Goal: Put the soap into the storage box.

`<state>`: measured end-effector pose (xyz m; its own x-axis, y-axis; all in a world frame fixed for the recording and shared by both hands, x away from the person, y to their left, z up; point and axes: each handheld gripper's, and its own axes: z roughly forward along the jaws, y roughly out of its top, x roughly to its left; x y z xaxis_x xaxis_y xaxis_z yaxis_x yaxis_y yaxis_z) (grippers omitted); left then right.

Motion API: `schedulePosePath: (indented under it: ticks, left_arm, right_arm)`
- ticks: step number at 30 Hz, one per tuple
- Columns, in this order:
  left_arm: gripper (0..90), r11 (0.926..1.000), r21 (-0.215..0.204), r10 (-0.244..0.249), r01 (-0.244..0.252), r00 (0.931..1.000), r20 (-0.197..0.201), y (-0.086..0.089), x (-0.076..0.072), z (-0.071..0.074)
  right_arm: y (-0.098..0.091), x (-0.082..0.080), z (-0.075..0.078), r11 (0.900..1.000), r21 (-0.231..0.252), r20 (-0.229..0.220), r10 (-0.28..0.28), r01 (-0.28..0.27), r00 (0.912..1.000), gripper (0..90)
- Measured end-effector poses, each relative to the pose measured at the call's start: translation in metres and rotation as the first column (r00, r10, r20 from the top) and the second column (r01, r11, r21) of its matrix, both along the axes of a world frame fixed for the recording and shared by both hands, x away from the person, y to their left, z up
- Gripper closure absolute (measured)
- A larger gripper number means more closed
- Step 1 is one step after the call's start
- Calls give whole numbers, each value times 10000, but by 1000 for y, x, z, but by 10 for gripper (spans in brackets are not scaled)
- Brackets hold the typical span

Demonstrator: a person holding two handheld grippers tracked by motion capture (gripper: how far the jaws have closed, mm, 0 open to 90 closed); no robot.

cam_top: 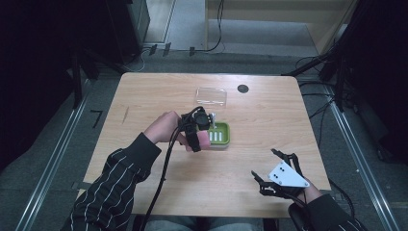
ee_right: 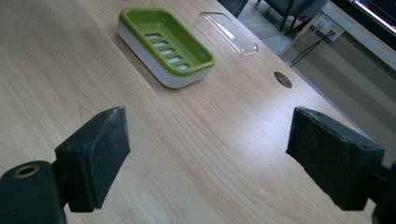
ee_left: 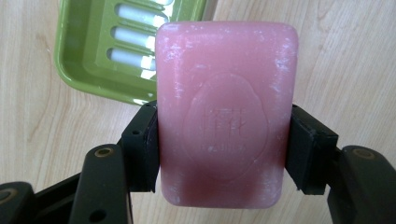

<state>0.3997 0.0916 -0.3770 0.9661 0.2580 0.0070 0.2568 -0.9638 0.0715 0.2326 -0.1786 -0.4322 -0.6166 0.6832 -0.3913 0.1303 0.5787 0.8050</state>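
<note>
High view, landmark: the green rectangular plastic soap dish (cam_top: 220,134) with a slotted floor sits near the middle of the light wooden bench (cam_top: 144,96)
High view, left hand-held gripper (cam_top: 201,139): just beside the dish's left edge, held in the person's left hand (cam_top: 163,127), which comes out of a dark striped sleeve (cam_top: 118,178); a black cable (cam_top: 161,178) trails from it toward the near edge of the bench
High view, soap: a pink rectangular bar of soap (cam_top: 204,140) shows between the jaws, at the dish's left rim
High view, lid: a clear rectangular plastic lid (cam_top: 211,96) lies beyond the dish, apart from it; a small dark round hole (cam_top: 243,88) in the bench lies to the right of the lid
High view, right hand-held gripper (cam_top: 269,168): well apart from the dish, toward the near right corner of the bench, with a grey three-cornered plate (cam_top: 287,175) on top
Left gripper view, grip: the two black jaws are clamped on the long sides of the soap (ee_left: 226,112), which stands upright between them with an oval stamp on its face
Left gripper view, dish: the dish (ee_left: 84,60) lies behind the soap, to the upper left, its white slots partly covered by the bar
Right gripper view, jaws: the right hand-held gripper (ee_right: 205,158) has its jaws wide apart, with bare bench between the pads
Right gripper view, dish: the dish (ee_right: 163,44) lies farther off on the bench, with nothing in it, on a white base; the lid (ee_right: 225,36) lies just to its right
</note>
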Motion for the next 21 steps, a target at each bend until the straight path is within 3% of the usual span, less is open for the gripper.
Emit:
schedulePosePath:
  ticks: [15, 21]
  left_arm:
    - [386, 9996, 119, -274, 272, 9995, 134, -11, 11, -4]
    - [386, 9993, -30, -368, 369, 9991, 209, -13, 17, -4]
  right_arm:
    - [0, 0, 0, 10000, -36, -38, -8, 7, 10000, 133]
    - [0, 0, -1, 10000, -36, -65, -24, 23, 10000, 133]
